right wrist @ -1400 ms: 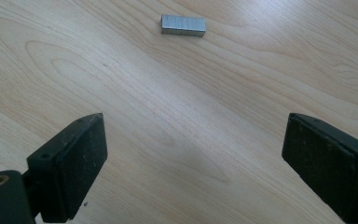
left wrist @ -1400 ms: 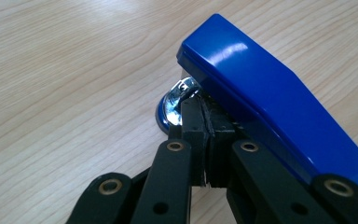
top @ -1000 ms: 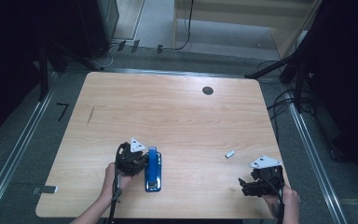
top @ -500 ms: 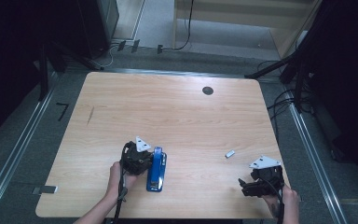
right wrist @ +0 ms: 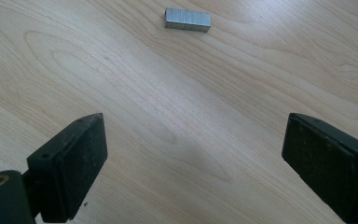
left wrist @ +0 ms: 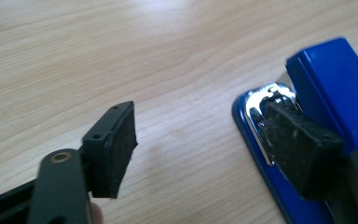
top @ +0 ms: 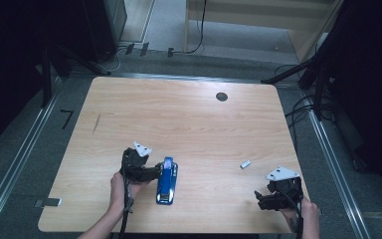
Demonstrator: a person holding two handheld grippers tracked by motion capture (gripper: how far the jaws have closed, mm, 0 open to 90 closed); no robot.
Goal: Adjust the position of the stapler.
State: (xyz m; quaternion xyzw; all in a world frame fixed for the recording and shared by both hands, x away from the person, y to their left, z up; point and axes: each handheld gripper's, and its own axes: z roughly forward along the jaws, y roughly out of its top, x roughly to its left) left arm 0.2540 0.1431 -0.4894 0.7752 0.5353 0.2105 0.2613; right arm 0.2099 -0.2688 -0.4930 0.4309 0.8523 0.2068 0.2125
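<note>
— Lying flat near the front edge of the wooden surface (top: 189,114) is the blue stapler (top: 167,180), its long axis running front to back. See it?

— Yes. The left gripper (top: 153,172) is right beside it, on its left. Its fingers (left wrist: 114,149) have just been opening and now stand apart; in the left gripper view one pad sits over the stapler's chrome end, the other over bare wood, with nothing pinched between them.

— Anything around it?

— A small strip of staples (top: 245,164) lies off to the right, well apart from the stapler, with bare wood between the two. The right gripper (top: 261,198) rests near the front right corner, fingers spread wide, and the strip lies ahead of them.

— Further out?

— A dark round hole (top: 222,96) toward the far edge, cables on the floor (top: 298,107) beyond.
</note>
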